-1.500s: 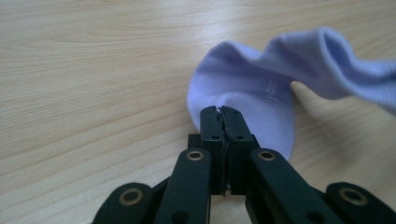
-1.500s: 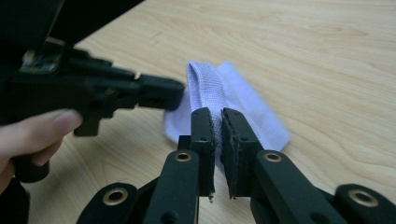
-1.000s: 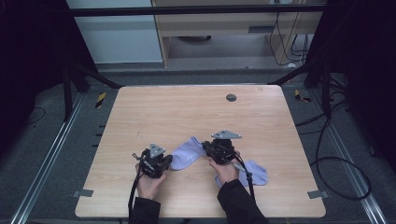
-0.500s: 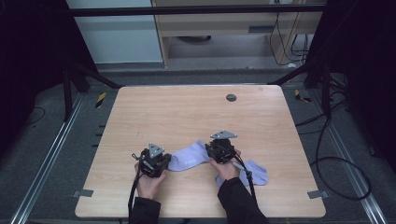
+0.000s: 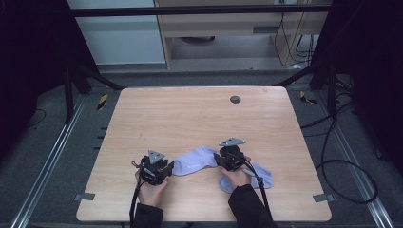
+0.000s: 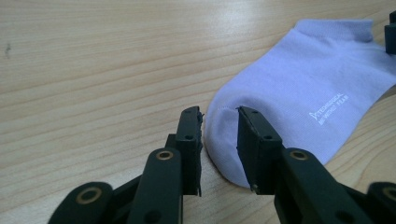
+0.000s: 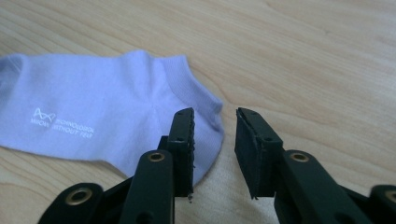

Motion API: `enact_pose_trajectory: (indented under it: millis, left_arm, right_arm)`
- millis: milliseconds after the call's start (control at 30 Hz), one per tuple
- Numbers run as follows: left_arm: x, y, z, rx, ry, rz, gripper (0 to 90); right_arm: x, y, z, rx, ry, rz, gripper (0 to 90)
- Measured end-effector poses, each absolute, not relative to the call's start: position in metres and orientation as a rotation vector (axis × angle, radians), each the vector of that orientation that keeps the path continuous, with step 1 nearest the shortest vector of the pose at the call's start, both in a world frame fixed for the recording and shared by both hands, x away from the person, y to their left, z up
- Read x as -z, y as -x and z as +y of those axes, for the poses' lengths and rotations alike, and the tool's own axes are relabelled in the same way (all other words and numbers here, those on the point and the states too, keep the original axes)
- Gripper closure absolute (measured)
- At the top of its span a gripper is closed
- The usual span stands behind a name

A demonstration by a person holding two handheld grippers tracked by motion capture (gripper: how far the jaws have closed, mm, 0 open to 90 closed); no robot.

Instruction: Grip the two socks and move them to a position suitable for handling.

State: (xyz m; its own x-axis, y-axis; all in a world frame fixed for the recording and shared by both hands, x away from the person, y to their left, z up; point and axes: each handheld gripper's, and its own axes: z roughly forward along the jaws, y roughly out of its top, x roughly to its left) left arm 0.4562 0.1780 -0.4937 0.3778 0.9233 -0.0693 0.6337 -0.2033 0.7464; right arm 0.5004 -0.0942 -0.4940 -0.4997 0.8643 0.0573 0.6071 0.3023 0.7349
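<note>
Left gripper view: lilac sock (image 6: 299, 88) toe between parted left tool (image 6: 219, 126); right tool (image 7: 214, 125) likewise parted, empty.

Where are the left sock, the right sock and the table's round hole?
left sock (image 5: 194, 161), high view, its middle between the grippers.
right sock (image 5: 260, 179), high view, the end right of the hand.
hole (image 5: 235, 99), high view, its centre.

The light purple sock (image 7: 93, 116) has small white letters printed on its side, under a little white squiggle mark. In the right gripper view the two lines look like "TECHNOLOGIES" and "WITHOUT FEAR", but they are too blurry to be sure.
</note>
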Motion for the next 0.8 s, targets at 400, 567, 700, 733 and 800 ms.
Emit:
enact_pose_trajectory:
  millis: [400,567,700,733,800]
  left_arm:
    - [0.500,-0.458,0.171,-0.517,-1.947,1.361,86.4]
    - [0.496,-0.458,0.175,-0.545,-1.924,1.349,87.5]
    - [0.484,-0.459,0.188,-0.591,-1.871,1.358,87.6]
    - [0.482,-0.459,0.190,-0.602,-1.866,1.361,87.6]
    - [0.479,-0.460,0.196,-0.633,-1.868,1.372,87.5]
  right_arm:
    - [0.499,-0.496,-0.092,-1.008,-1.328,2.264,88.4]
    - [0.497,-0.494,-0.092,-1.023,-1.335,2.262,89.7]
    - [0.489,-0.486,-0.089,-1.086,-1.300,2.264,89.8]
    - [0.487,-0.484,-0.088,-1.102,-1.289,2.267,89.8]
    - [0.485,-0.478,-0.082,-1.129,-1.272,2.275,89.8]
